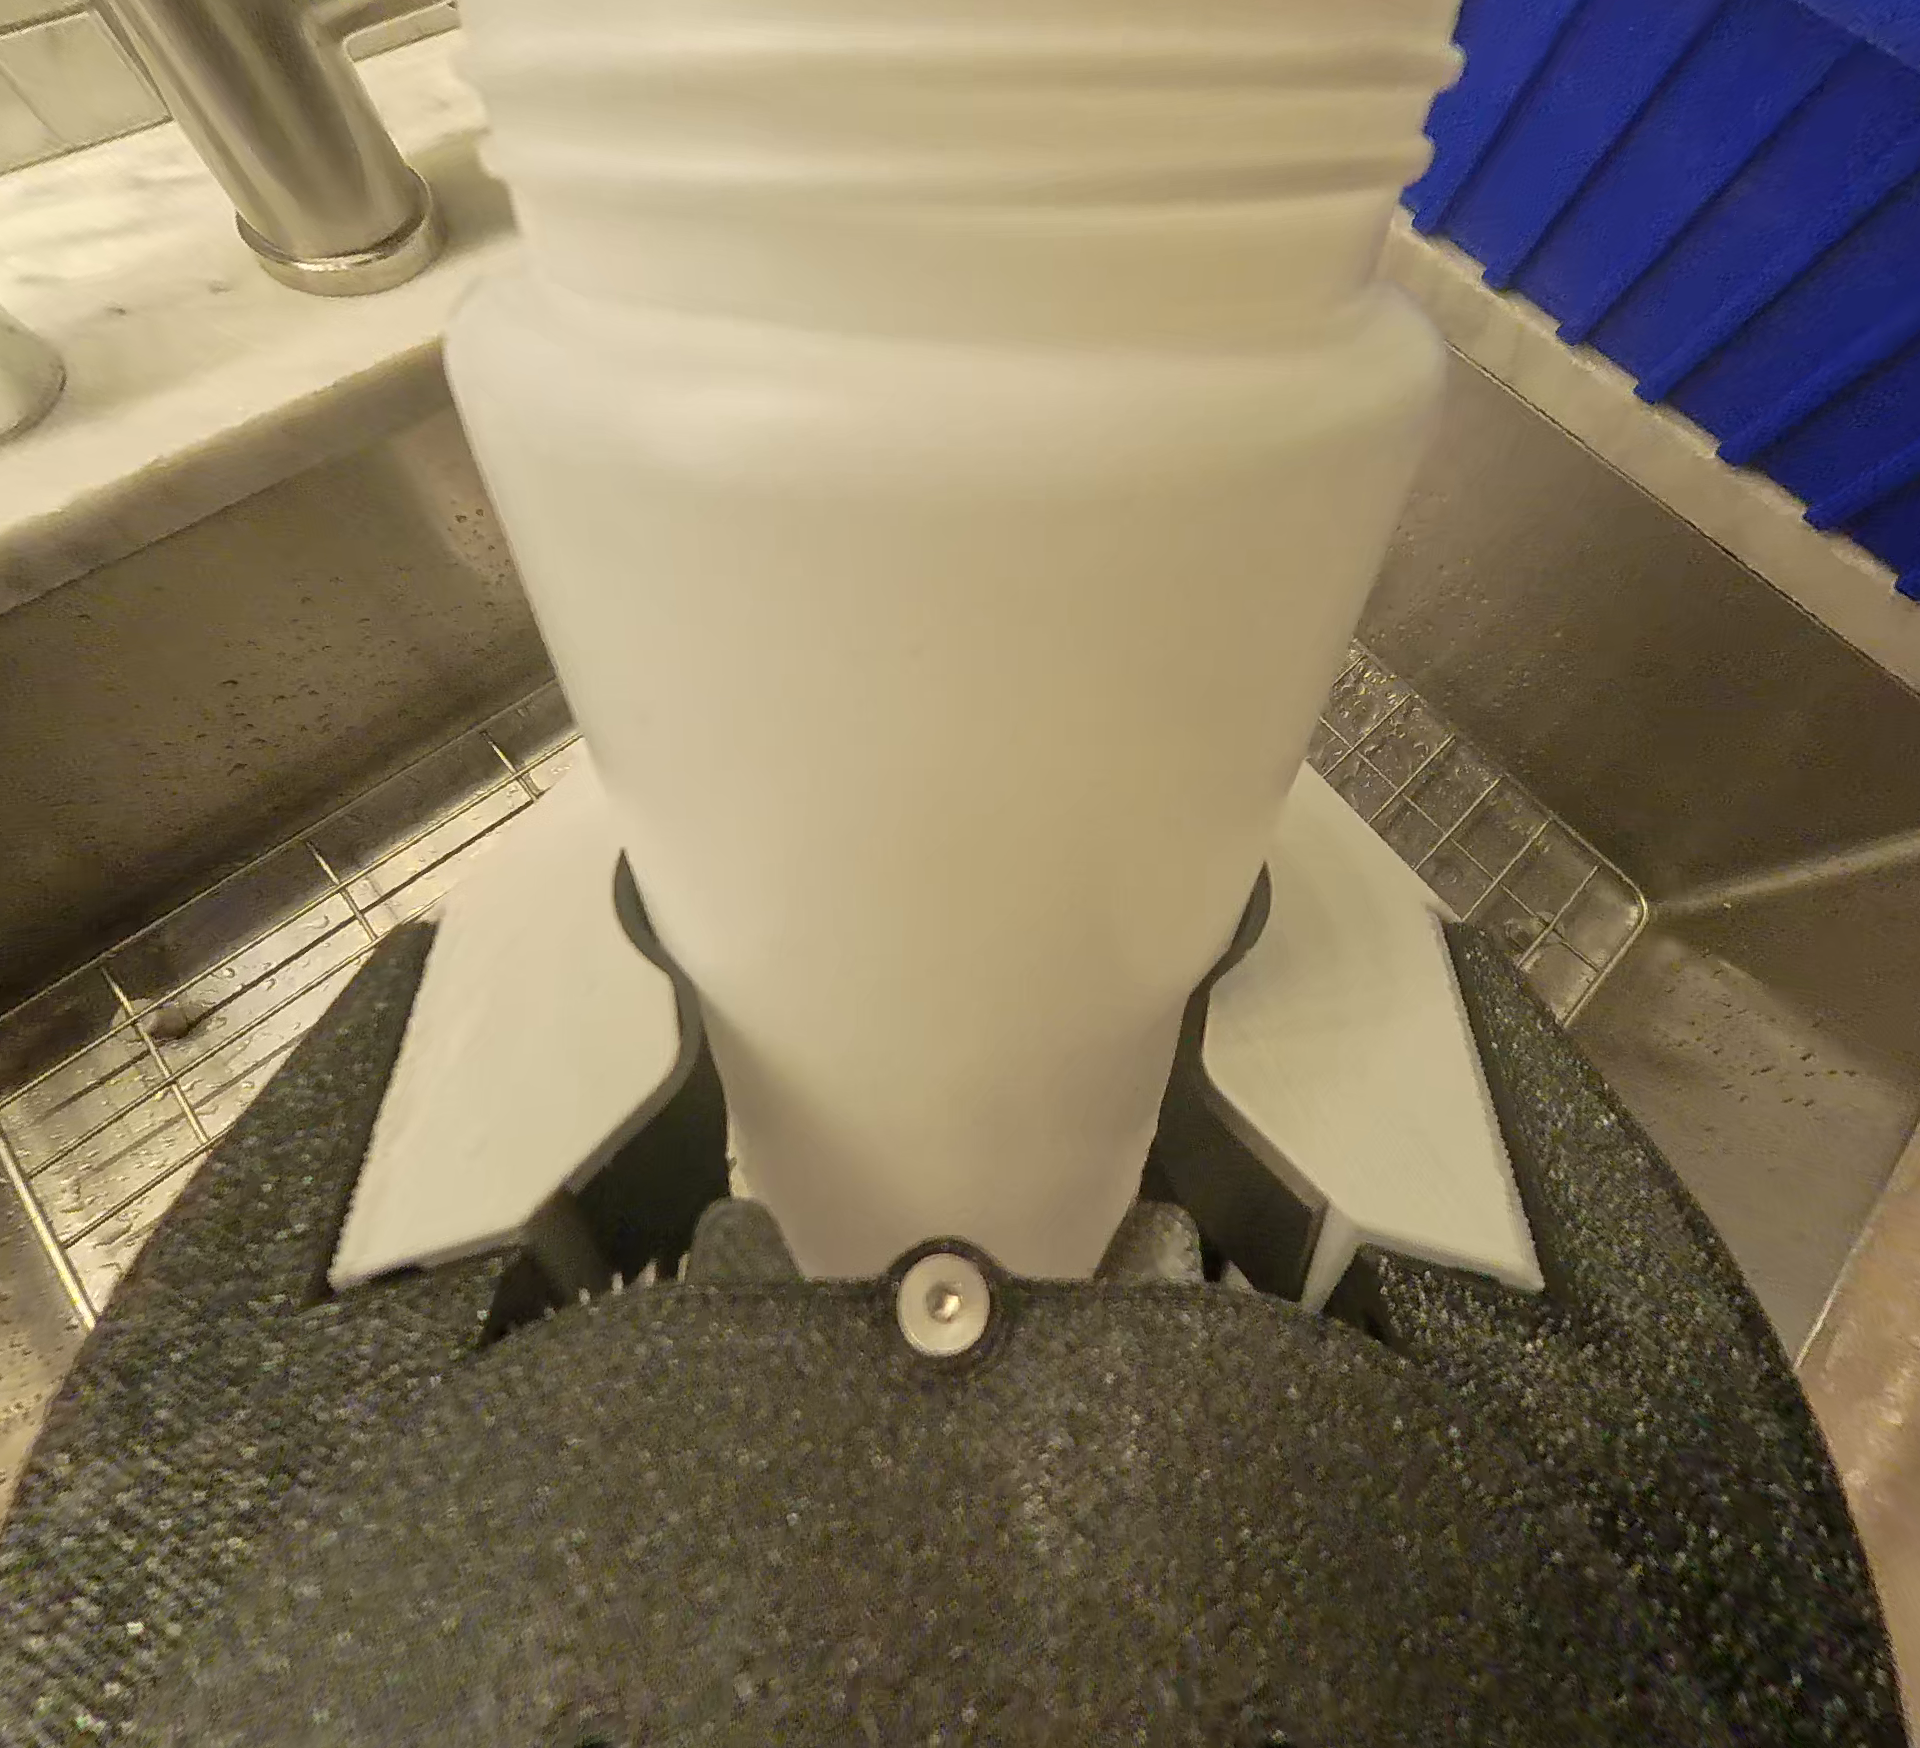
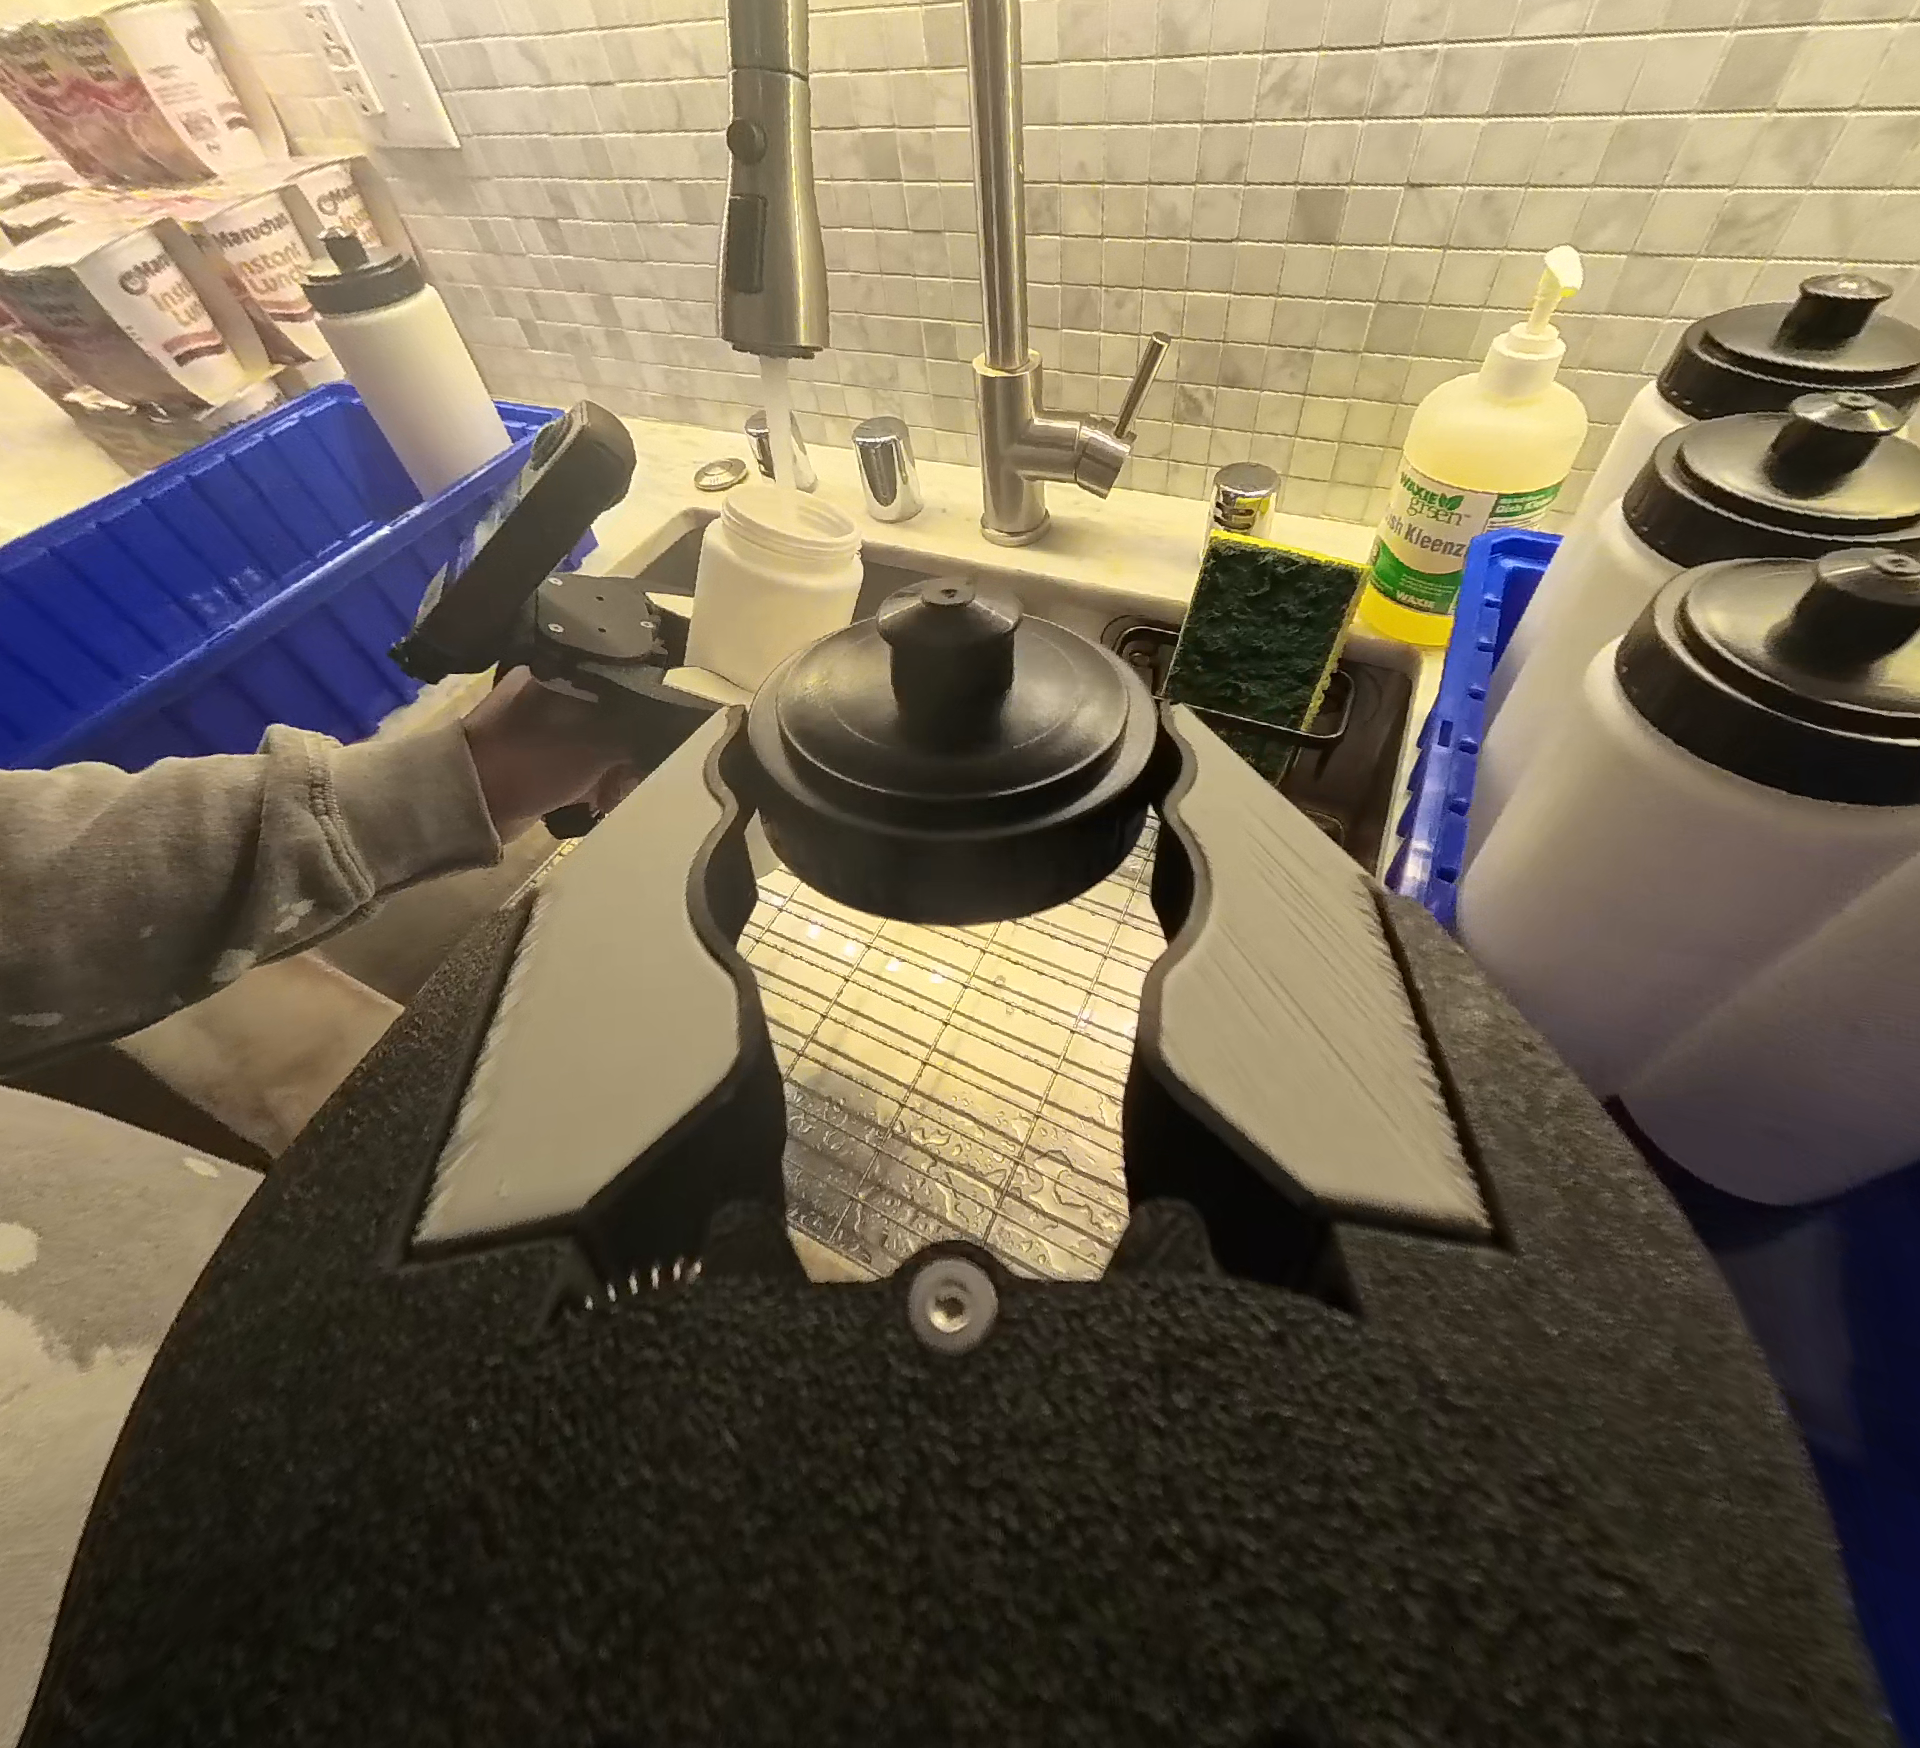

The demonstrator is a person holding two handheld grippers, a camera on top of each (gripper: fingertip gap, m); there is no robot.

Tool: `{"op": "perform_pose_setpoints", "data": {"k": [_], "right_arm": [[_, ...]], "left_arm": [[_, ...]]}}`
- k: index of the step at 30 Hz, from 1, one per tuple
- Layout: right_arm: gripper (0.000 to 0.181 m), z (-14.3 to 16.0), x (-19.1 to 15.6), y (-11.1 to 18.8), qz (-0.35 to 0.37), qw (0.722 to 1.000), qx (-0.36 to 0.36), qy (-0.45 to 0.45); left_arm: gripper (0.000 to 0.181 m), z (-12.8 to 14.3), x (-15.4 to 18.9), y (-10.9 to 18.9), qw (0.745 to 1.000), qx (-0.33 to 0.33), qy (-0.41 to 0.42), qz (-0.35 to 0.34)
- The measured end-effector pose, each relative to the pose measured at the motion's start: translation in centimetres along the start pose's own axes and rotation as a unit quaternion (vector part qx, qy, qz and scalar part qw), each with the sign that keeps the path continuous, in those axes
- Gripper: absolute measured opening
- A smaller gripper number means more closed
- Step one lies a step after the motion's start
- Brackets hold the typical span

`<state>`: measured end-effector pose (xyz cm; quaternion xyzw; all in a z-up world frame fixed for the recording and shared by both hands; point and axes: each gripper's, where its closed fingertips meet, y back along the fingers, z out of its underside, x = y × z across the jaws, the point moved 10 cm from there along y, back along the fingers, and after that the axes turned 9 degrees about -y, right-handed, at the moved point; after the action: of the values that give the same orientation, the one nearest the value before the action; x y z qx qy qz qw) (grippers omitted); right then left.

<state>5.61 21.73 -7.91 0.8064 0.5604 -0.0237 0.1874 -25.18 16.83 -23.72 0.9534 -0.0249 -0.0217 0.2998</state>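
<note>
My left gripper is shut on a white plastic bottle with an open threaded neck, held upright over the steel sink. In the right wrist view the same bottle sits under the faucet spout, with water running down into its mouth. The left gripper shows there, held by a hand in a grey sleeve. My right gripper is shut on the bottle's black cap and holds it above the sink's wire grid.
A blue bin with a white flask stands left of the sink; it also shows in the left wrist view. Right are a sponge, a soap pump bottle and three capped white bottles in another blue bin.
</note>
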Motion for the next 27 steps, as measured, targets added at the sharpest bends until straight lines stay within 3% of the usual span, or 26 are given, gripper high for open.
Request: {"op": "perform_pose_setpoints", "data": {"k": [20,22,24,27], "right_arm": [[0.074,0.33,-0.47,-0.21,-0.005,1.0,-0.004,0.004],[0.051,0.21,-0.57,0.05,-0.016,1.0,0.013,0.0],[0.0,0.25,-0.49,0.25,-0.017,0.999,0.031,-0.001],[0.0,0.27,-0.06,0.61,-0.004,0.999,0.052,-0.004]], "left_arm": [[0.104,-0.18,0.06,0.43,1.0,0.014,0.006,0.008],[0.104,-0.19,0.08,0.45,1.0,0.015,0.006,0.009],[0.104,-0.18,0.07,0.45,1.0,0.016,0.007,0.008],[0.104,-0.19,0.08,0.55,1.0,0.018,0.007,0.006]]}}
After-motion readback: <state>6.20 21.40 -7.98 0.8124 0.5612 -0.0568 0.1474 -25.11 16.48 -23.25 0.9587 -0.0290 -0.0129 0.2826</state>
